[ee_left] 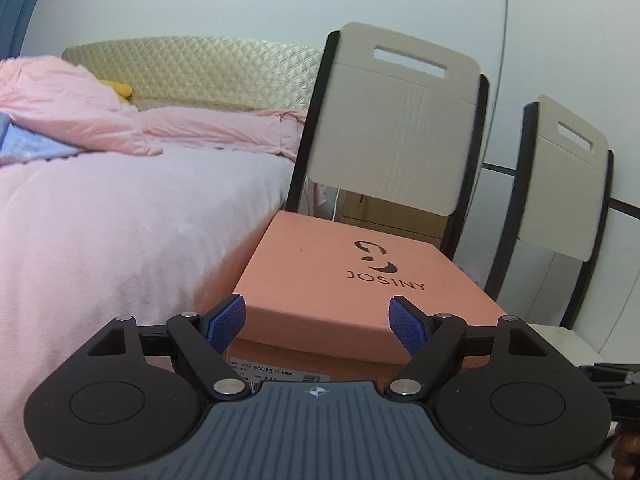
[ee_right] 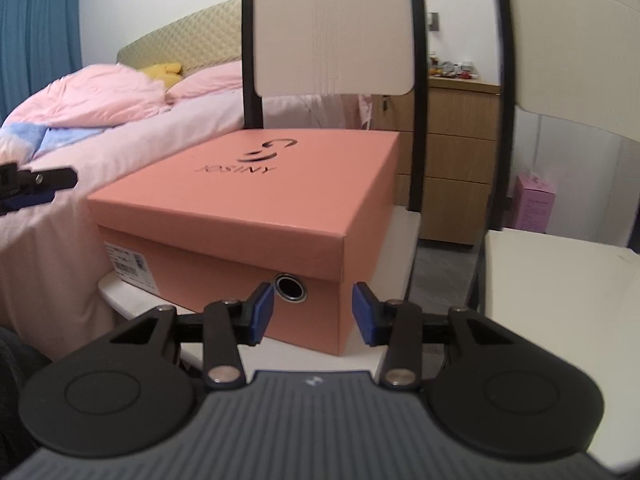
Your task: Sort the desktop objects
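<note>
Left gripper (ee_left: 316, 322) spread wide, empty, facing the labelled end of the shoebox (ee_left: 352, 280). Shoebox sits lid-on on the near chair (ee_right: 132, 292) seat beside the bed (ee_left: 120, 220), long axis toward the chair back. Right gripper (ee_right: 313, 306) half open, empty, at the box's near corner beside the grommet hole (ee_right: 291, 287).

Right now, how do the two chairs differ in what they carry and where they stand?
The left chair carries a salmon JOSINY shoe box on its seat and stands next to the bed; the right chair has a bare seat in view and stands farther from the bed. Both share beige backrests with a slot handle and black frames.
</note>
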